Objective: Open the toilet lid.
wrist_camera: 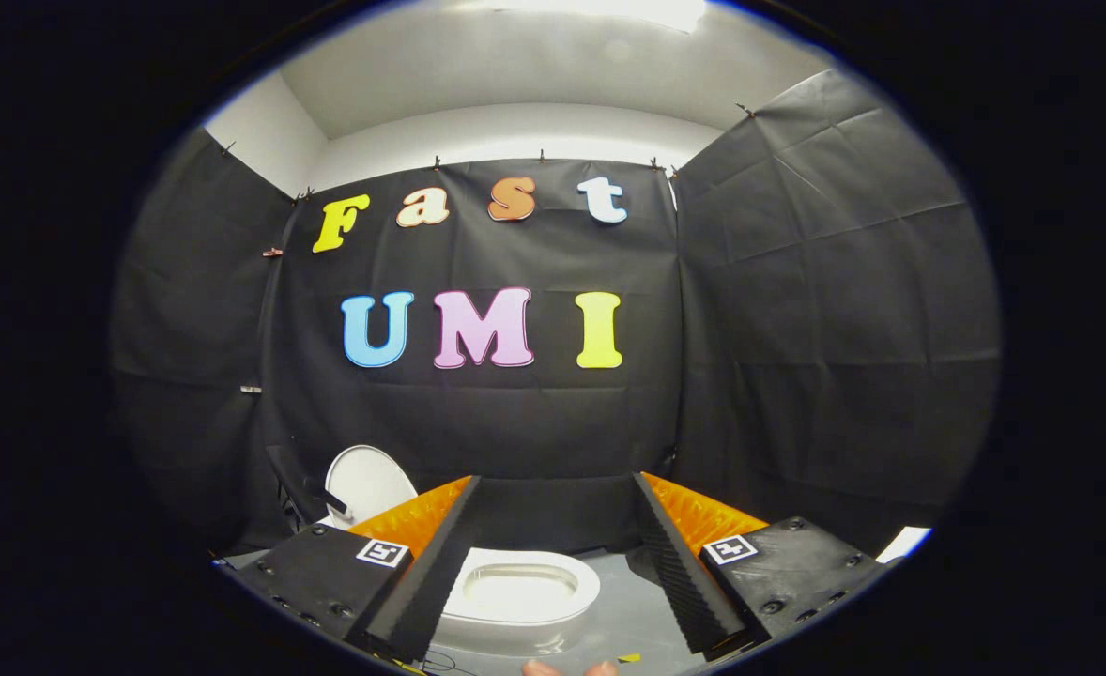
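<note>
Gripper view. Tool (553,488) held level, fingers spread wide apart, nothing clamped between them. Toilet bowl (521,590) seen low between the fingers and just beyond their bases, seat ring and open basin plainly exposed. Toilet lid (365,481) seen ahead and to the left of the left finger, standing upright, tilted back toward the cloth wall (797,329), well apart from both fingers. Judged from this: lid appears already raised, task at or near completion. A hand's fingertips (567,668) glimpsed at the very bottom, below the tool.

Advice for the step in hand: if any travel remains in the lid, approach from its free front edge, press with one finger rather than pinch, follow the hinge arc, release only once the lid rests back on its own. Otherwise, withdraw straight back and avoid brushing the seat ring. Risk: a lid short of its balance point could fall shut.

Count: one tool with two fingers; one toilet bowl; one lid; two square markers on the tool body, left (383,552) and right (729,549).
</note>
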{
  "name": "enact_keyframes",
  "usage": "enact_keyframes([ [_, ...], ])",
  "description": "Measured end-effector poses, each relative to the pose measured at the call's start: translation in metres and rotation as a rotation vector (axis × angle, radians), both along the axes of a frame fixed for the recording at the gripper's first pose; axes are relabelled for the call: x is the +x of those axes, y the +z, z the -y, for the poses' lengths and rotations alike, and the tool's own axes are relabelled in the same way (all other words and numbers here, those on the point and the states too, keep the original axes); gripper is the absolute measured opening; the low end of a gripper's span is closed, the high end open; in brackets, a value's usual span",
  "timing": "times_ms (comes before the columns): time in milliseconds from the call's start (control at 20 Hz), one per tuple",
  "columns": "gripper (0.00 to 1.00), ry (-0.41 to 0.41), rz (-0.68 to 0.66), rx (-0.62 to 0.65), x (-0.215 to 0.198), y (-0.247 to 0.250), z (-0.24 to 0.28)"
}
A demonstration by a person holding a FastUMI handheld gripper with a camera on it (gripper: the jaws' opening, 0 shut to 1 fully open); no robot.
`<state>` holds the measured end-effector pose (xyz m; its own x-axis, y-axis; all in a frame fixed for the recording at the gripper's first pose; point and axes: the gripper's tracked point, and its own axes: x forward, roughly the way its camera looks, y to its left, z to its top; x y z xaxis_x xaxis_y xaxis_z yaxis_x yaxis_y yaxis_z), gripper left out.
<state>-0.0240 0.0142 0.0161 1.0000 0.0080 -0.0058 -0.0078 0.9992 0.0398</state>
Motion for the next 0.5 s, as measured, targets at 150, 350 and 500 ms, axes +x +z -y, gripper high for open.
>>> enact_keyframes([
  [150,0.98,-0.005,-0.009,-0.007,0.0007,-0.0036,0.0033],
  [350,0.98,-0.008,-0.005,-0.009,0.0011,-0.0015,0.0039],
  [500,0.98,-0.006,-0.01,-0.017,0.0027,-0.0055,0.0018],
])
